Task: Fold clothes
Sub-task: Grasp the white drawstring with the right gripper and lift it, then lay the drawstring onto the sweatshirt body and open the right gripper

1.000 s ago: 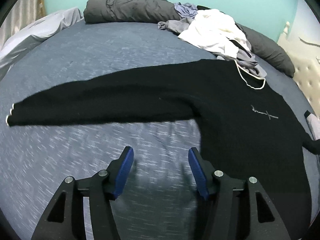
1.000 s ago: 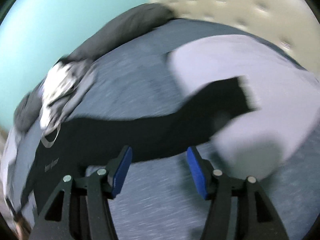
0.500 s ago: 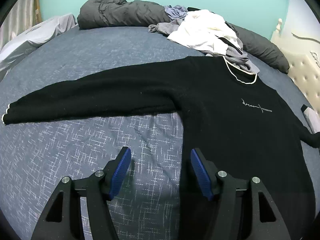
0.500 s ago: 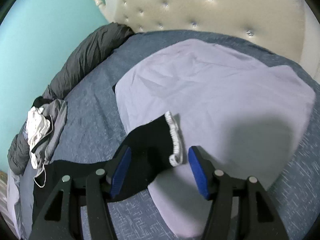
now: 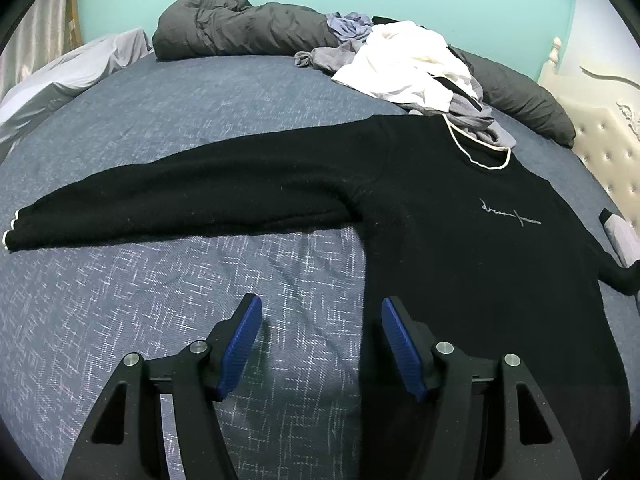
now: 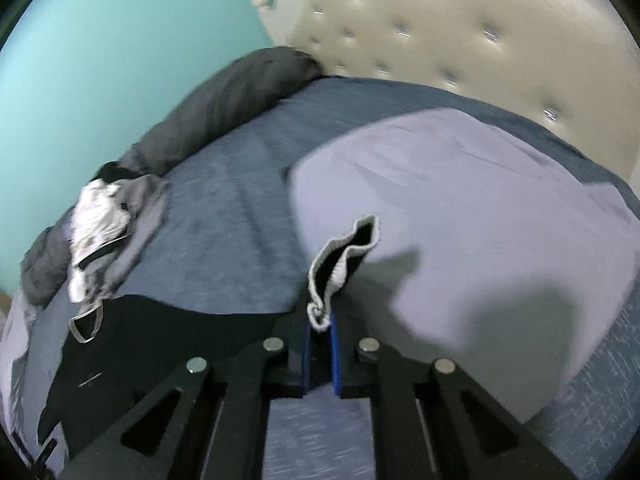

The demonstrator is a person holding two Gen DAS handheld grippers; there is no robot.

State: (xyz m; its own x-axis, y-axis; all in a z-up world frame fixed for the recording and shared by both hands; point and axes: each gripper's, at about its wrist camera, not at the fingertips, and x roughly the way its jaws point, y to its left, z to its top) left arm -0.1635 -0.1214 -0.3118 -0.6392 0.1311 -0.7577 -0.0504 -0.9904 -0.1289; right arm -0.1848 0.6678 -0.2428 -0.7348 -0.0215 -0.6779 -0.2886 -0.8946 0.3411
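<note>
A bed covered in a dark blue woven spread is seen to carry everything. Across it one black knitted long-sleeved sweater with white-trimmed neck and cuffs is laid flat, front up, its long axis running from cuff to cuff across the left wrist view. One pale lilac pillow lies by the tufted cream headboard. One loose heap of white and grey clothes is piled beyond the sweater's collar, beside a rumpled dark grey duvet.

Two sleeves are counted. The far sleeve is stretched out flat, ahead and to the left of the left gripper, whose blue pads are held wide apart over the spread at the sweater's side edge, with nothing gripped. The other sleeve's white-edged cuff is pinched by the right gripper; its jaws have just been closing, and the cuff is now clamped between them, raised in front of the pillow.

The right hand is judged better placed for the coming fold, the held sleeve probably being carried inward over the body.
</note>
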